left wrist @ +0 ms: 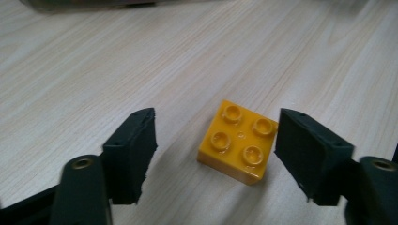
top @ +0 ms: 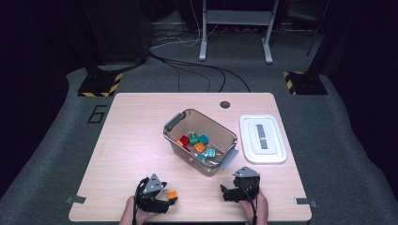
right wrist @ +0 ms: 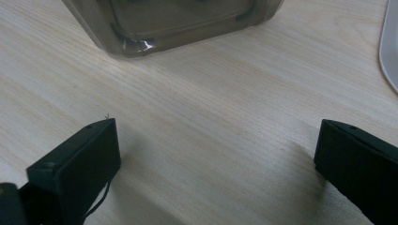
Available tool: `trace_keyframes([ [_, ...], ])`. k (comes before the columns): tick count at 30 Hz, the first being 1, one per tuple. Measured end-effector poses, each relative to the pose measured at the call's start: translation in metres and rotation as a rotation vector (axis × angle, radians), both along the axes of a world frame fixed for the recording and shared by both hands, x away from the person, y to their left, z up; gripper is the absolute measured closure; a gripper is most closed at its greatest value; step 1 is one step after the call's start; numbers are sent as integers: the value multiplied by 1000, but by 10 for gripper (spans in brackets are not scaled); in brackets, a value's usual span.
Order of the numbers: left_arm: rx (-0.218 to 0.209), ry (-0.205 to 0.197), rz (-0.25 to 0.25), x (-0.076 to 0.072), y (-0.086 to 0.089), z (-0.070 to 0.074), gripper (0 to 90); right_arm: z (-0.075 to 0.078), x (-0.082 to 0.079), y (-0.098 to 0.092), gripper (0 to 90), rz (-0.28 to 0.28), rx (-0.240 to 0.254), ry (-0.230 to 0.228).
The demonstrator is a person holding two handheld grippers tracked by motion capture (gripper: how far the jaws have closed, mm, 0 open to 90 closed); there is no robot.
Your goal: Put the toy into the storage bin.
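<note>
A yellow four-stud brick [left wrist: 237, 140] lies flat on the wooden table between the jaws of my left gripper [left wrist: 216, 140]. The right pad stands at the brick's edge and the left pad is a clear gap away, so the jaws are open around it. From above, the brick [top: 172, 194] shows orange-yellow at the tips of the left gripper [top: 171, 200] near the table's front edge. My right gripper [top: 225, 192] rests to the right of it, and its jaws [right wrist: 216, 140] are wide open over bare wood.
A clear grey bin [top: 216, 124] with handles stands at the table's middle and holds several coloured bricks [top: 195, 140]. Its near wall [right wrist: 173, 23] is just ahead of the right gripper. A white lid [top: 263, 138] lies to the bin's right.
</note>
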State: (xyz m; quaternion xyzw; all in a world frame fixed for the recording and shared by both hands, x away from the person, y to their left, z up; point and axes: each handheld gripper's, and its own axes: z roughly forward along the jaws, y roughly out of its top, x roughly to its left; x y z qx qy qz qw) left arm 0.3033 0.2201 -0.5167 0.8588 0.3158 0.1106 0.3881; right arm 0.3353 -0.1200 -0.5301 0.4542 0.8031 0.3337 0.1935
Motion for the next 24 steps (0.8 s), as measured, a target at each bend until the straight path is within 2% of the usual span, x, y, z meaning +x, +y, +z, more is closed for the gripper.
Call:
trace_keyframes([
  [4, 12, -13, -24, 0, -2, -2, 502, 0, 0, 0, 0, -3, 3, 0],
  [7, 13, -14, -20, 0, -3, -6, 572, 0, 0, 0, 0, -3, 5, 1],
  [13, -4, -29, -6, 4, 0, -4, 587, 0, 0, 0, 0, 0, 0, 0],
  [17, -14, -42, 6, 13, 4, 10, 587, 0, 0, 0, 0, 1, 2, 1],
  [22, -23, -77, 38, 25, 6, 31, 587, 0, 0, 0, 0, 2, -1, -1],
  [23, -23, -77, 38, 25, 6, 31, 587, 0, 0, 0, 0, -2, 4, 1],
  [24, -22, -98, 50, 29, 6, 39, 587, 0, 0, 0, 0, -1, 3, 0],
])
